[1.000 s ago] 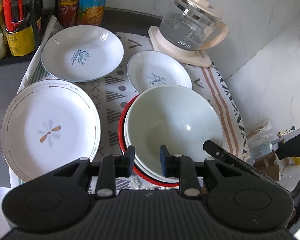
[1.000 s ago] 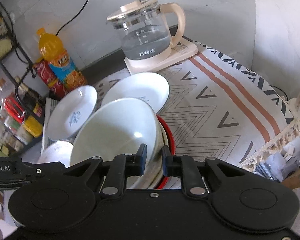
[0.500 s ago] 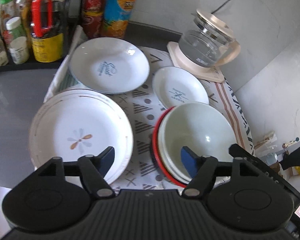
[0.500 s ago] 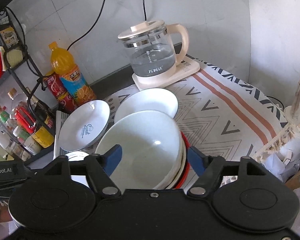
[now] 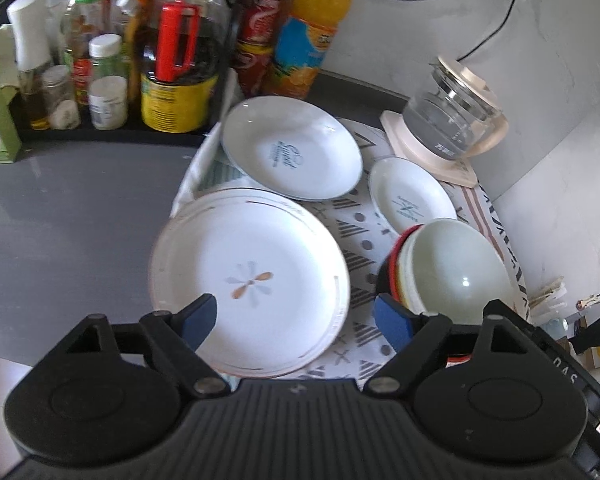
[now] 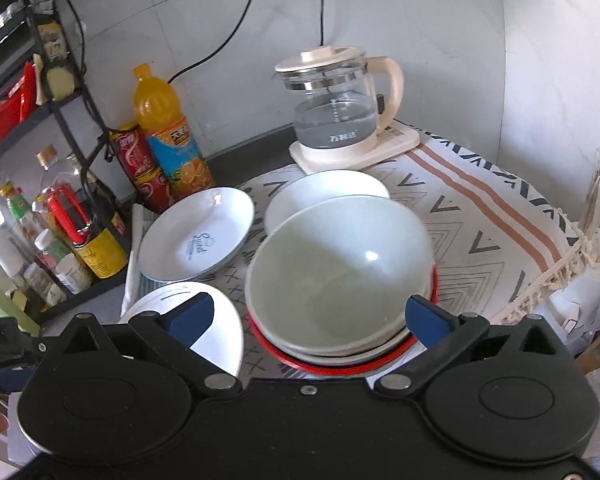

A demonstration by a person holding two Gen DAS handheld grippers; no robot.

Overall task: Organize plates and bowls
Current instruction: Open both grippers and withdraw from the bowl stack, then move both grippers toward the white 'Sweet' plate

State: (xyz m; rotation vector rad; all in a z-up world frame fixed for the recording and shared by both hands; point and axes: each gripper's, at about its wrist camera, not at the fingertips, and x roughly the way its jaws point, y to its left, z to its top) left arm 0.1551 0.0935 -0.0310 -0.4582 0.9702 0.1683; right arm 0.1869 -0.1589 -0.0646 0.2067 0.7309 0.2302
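A pale green bowl (image 5: 456, 264) (image 6: 340, 256) sits on top of a stack of bowls, the lowest with a red rim (image 6: 340, 362). A large white plate with a flower mark (image 5: 248, 276) (image 6: 204, 320) lies left of the stack. A white dish with blue writing (image 5: 292, 148) (image 6: 196, 236) and a smaller white dish (image 5: 410, 196) (image 6: 324, 188) lie behind. My left gripper (image 5: 296, 320) is open and empty above the large plate's near edge. My right gripper (image 6: 308, 316) is open and empty, just in front of the bowl stack.
A glass kettle (image 6: 336, 116) (image 5: 452, 124) stands on its base at the back of the patterned cloth (image 6: 480, 224). Bottles, cans and jars (image 5: 172, 64) (image 6: 160, 132) crowd the back left. The cloth's fringed edge (image 6: 548, 276) hangs at the right.
Both grippers opened from shut on the bowl rim and drew back and up. The left gripper swung left, now over the large plate. The bowl stack rests on the cloth.
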